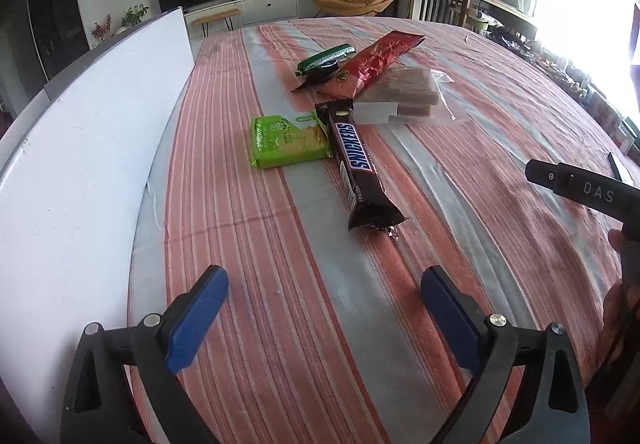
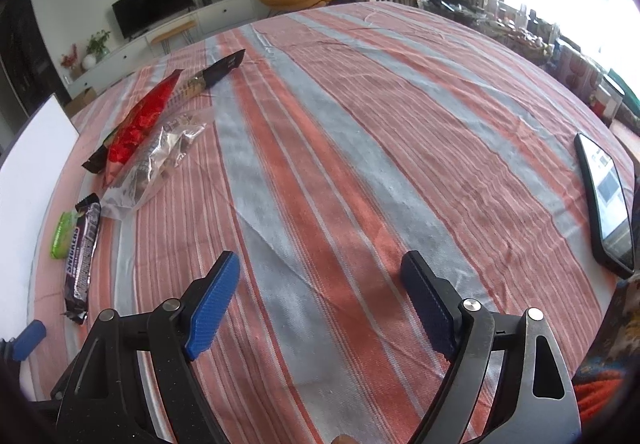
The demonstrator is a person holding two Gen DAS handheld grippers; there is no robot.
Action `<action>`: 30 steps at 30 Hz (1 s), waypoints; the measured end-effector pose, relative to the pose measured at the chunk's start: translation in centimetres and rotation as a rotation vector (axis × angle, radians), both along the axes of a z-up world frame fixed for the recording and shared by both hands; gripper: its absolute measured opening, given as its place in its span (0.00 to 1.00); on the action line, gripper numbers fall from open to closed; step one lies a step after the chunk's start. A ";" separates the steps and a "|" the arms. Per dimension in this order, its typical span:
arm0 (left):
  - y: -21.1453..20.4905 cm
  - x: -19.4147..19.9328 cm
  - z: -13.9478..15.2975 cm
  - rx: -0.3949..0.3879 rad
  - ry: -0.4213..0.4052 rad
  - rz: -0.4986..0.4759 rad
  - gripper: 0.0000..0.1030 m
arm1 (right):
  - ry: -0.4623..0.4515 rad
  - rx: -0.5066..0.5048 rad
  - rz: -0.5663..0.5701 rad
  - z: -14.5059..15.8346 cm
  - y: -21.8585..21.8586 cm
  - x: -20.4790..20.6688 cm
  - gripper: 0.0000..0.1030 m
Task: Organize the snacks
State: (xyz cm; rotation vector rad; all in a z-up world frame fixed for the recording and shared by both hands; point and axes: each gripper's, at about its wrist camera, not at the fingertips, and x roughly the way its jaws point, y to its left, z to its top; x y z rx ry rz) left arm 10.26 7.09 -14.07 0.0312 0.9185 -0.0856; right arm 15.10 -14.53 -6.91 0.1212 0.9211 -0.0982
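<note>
Where the striped tablecloth (image 1: pixel 280 244) meets a white board (image 1: pixel 80 164) on the left, brown Snickers bar (image 1: pixel 356 164) beside green cracker pack (image 1: pixel 286 142), red packet (image 1: pixel 372 64) and clear bag (image 1: pixel 408 92) behind, bare cloth nearer, phone (image 2: pixel 606 200) near right edge, left gripper (image 1: pixel 324 284) and right gripper (image 2: pixel 320 268) spread wide, holding nothing.

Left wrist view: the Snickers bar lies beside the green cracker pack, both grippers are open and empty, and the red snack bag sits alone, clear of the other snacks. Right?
Not quite. In the left wrist view the red snack bag is not alone: it lies in a cluster, overlapping the green-and-black packet and the clear bag. The rest holds: the Snickers bar lies beside the green cracker pack, and the left gripper and right gripper are open and empty.
</note>
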 end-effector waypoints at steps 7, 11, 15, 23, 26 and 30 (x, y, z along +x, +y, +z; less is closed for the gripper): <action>0.0 0.1 -0.1 0.001 0.008 0.002 0.99 | 0.012 -0.048 0.008 0.0 0.5 -0.1 0.85; 0.0 0.1 -0.1 0.001 0.009 0.001 1.00 | 0.011 -0.047 0.008 0.0 0.4 -0.2 0.85; 0.0 0.1 -0.1 0.001 0.008 0.001 1.00 | 0.011 -0.049 0.008 0.1 0.4 -0.2 0.85; 0.0 0.1 -0.1 0.001 0.008 0.001 1.00 | 0.012 -0.050 0.007 0.2 0.4 -0.2 0.85; 0.0 0.1 -0.1 0.001 0.008 0.001 1.00 | 0.011 -0.050 0.007 0.2 0.3 -0.2 0.85; 0.0 0.1 -0.1 0.001 0.008 0.001 1.00 | 0.012 -0.050 0.007 0.1 0.4 -0.2 0.85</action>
